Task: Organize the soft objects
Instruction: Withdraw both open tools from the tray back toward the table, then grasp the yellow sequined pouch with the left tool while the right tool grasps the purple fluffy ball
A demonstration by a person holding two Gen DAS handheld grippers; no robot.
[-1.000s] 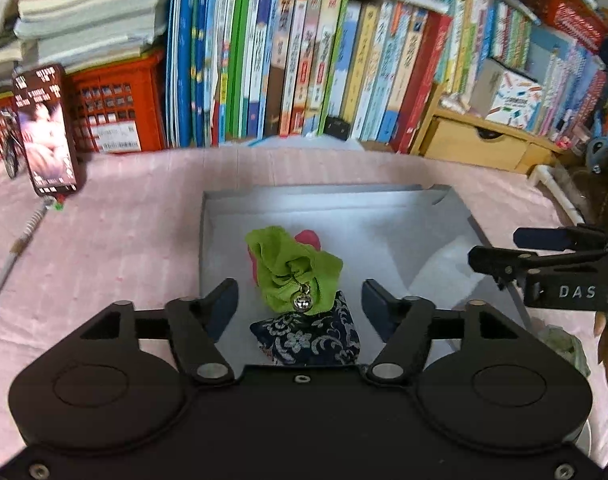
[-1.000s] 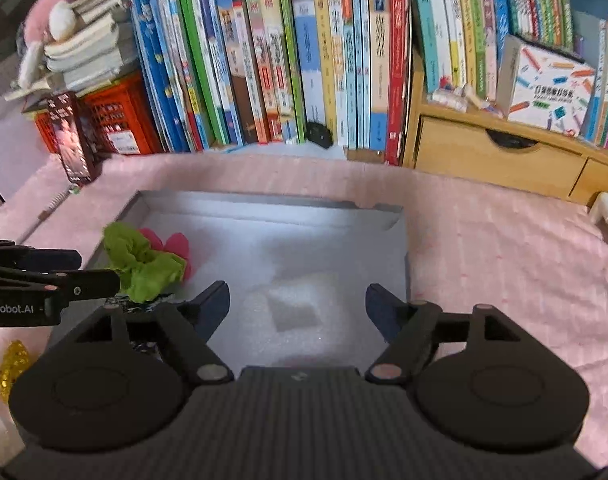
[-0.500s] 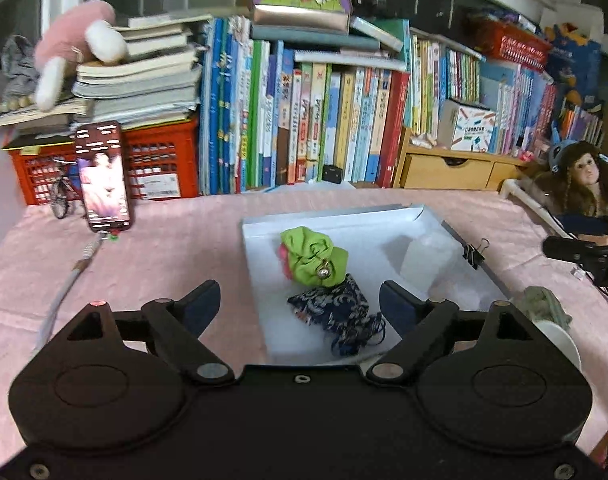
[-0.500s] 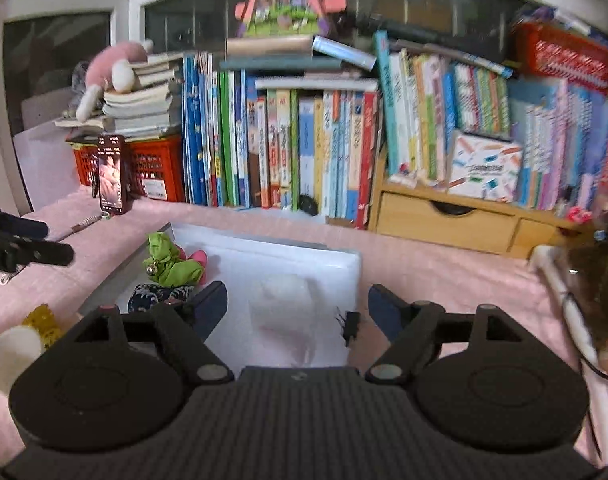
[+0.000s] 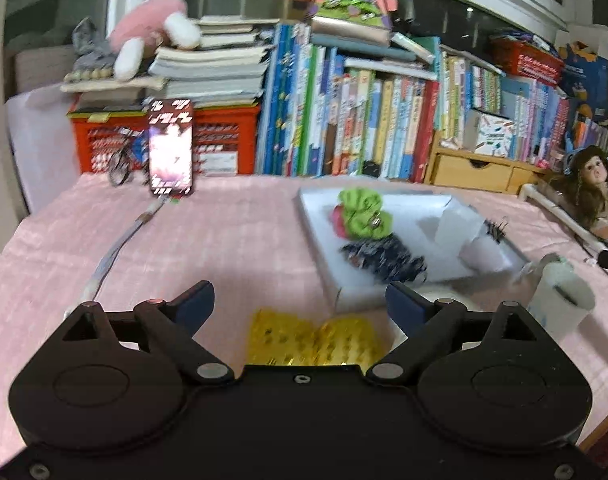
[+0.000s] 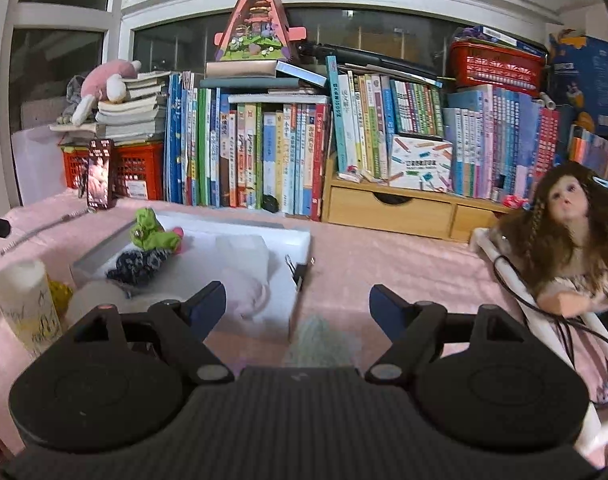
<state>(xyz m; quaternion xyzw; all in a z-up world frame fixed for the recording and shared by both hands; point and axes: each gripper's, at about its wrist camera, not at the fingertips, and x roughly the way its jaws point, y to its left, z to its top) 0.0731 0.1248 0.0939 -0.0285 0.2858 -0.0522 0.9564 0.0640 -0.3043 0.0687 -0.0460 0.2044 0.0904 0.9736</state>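
Observation:
A white tray (image 5: 444,268) on the pink tablecloth holds a green cloth pouch with a bell (image 5: 362,214), a pink piece under it, and a dark blue floral pouch (image 5: 388,258). They also show in the right wrist view: the tray (image 6: 287,248), the green pouch (image 6: 149,232), the blue pouch (image 6: 137,262). My left gripper (image 5: 299,304) is open above a yellow gold-patterned pouch (image 5: 312,338) lying before the tray. My right gripper (image 6: 297,304) is open above a pale green fuzzy object (image 6: 318,340) beside the tray's near corner.
A white cup (image 5: 562,300) stands right of the tray; it also shows in the right wrist view (image 6: 25,308). A phone (image 5: 171,152) leans on a red crate, its cable trailing forward. Books line the back. A doll (image 6: 568,224) sits at the right.
Both grippers have pulled back and up from the tray, leaving the green and blue pouches in it. The yellow pouch and the fuzzy object have come into view under them.

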